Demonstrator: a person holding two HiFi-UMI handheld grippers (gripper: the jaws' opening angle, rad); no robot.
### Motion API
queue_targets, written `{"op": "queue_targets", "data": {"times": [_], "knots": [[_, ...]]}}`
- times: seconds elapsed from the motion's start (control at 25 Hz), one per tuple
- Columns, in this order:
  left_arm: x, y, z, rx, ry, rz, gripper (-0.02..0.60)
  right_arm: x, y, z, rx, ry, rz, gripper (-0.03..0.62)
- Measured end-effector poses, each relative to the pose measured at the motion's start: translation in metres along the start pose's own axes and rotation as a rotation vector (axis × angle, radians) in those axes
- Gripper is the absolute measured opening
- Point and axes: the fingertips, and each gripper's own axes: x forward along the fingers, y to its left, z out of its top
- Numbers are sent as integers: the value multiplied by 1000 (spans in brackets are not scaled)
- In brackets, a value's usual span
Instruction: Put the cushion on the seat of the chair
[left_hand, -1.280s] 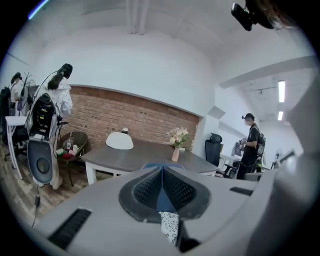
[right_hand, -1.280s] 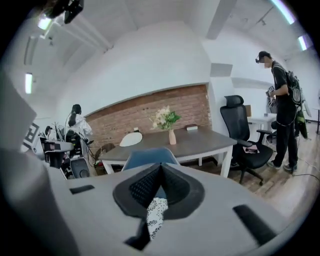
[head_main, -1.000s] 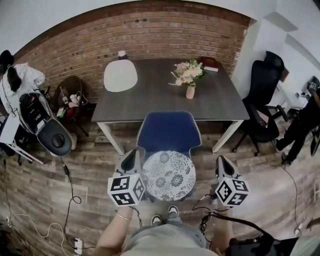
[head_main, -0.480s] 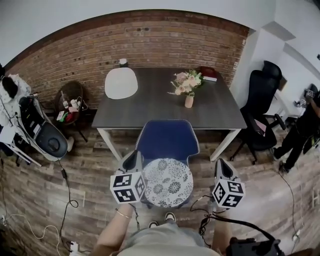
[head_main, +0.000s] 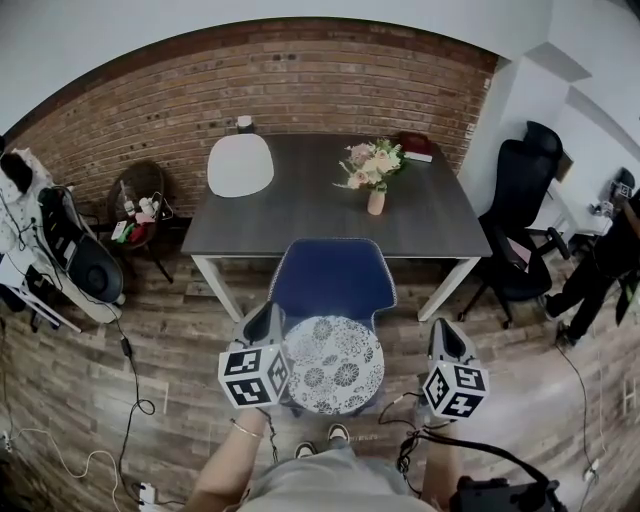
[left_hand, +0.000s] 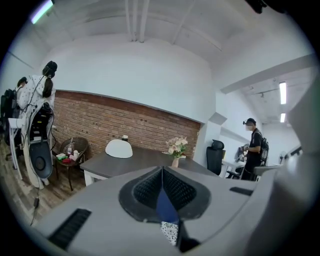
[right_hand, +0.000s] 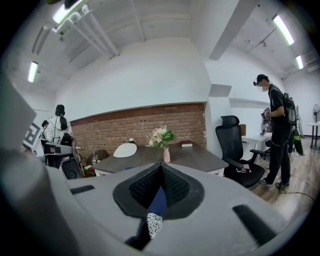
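Cushion: likely soft, light and floppy; lies on the chair seat.
Hold: pinch its rim.
Left gripper: jaws together, empty, beside the cushion.
Right gripper: jaws together, empty.

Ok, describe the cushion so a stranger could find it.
Start at the grey table by the brick wall; a blue chair stands at its near edge. The cushion is the round pad at that chair's near side, alone in its white floral pattern.
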Motion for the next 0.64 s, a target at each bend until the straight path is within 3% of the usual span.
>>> {"op": "queue_targets", "data": {"times": [0.64], "knots": [[-10,-5,-14,-19,8,-11,8,-20,-6,-7,14,-5,-12,2]]}}
